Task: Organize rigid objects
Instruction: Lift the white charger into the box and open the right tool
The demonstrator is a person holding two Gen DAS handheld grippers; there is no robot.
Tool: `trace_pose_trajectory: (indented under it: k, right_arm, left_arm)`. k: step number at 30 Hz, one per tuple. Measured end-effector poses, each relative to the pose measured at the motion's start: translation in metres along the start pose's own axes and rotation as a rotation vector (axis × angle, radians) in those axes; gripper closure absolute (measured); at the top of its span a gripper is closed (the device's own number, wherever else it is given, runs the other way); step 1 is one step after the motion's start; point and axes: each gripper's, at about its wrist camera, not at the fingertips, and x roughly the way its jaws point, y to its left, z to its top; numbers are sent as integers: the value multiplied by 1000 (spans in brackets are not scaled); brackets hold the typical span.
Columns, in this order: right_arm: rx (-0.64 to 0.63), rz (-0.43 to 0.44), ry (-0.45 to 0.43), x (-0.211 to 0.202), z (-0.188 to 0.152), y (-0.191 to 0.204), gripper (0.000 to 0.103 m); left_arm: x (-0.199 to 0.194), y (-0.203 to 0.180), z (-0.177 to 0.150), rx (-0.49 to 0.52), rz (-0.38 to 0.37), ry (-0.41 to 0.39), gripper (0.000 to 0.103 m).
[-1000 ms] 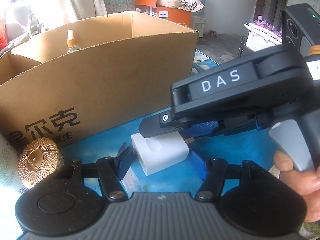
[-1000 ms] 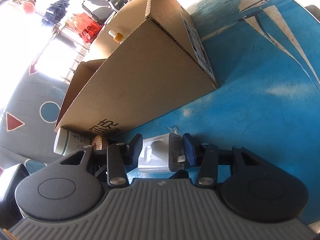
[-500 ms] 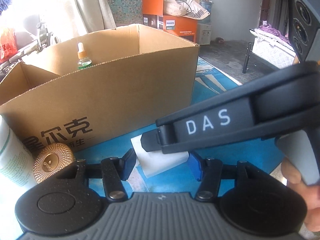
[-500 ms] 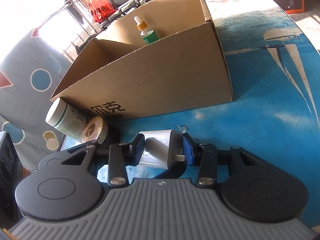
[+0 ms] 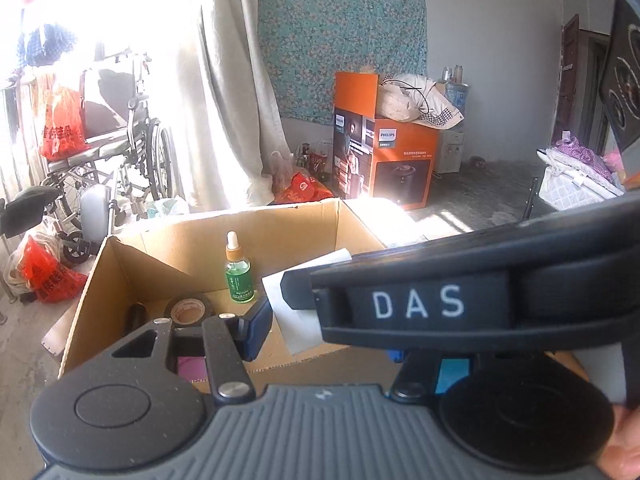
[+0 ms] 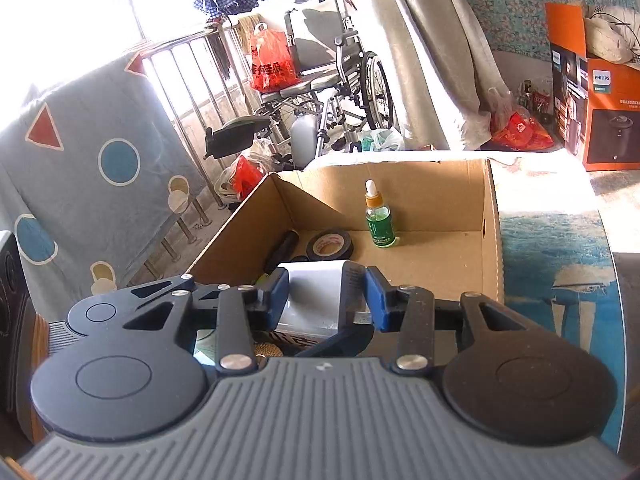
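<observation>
Two blue rubbery pads of the right tool (image 6: 326,294) clench a smooth white boxy charger (image 6: 314,296) above the near edge of the corrugated cardboard box (image 6: 490,240); the left tool (image 5: 328,328) has just been closing, empty. Inside stand a green glass dropper bottle (image 6: 379,224) and black tape roll (image 6: 330,245).

R tongs (image 6: 326,294) clamped on sth; L tongs (image 5: 324,334) apart, empty.

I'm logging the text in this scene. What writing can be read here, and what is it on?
"DAS": on the right gripper, white capitals.
"PHILIPS": on the orange carton, white badge.
Red plastic bag: dark characters, too blurred to read.
Green dropper bottle: label too small to read.
White charger: side print unreadable.
</observation>
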Motion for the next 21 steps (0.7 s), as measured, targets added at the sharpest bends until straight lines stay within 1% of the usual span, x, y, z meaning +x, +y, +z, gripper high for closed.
trace_pose_trajectory:
  k: [2,5,9,12,14,17,21]
  right_arm:
    - [-37,-1,31,11,20,-5,62]
    - [-60,0,129,46,57,-22,61]
    - [-56,12,292,103,93,-51,61]
    - [-65,12,384,140,110,-65,61]
    - [-77,17,436,161,118,-71,61]
    - [-93,27,489,184,125,-80,61]
    - [-124,21,515,205,136,-86,61]
  left_arm:
    - [20,12,18,-58,-10,41,46]
    - [58,28,38,-136,-17,130,46]
    - [103,57,45,-271,-47,253,46]
    - [129,77,43,-372,-64,320,46]
    - [144,82,41,-429,-67,355,46]
    - [164,91,42,-500,-77,384,46]
    - [178,100,41,-567,-99,396,46]
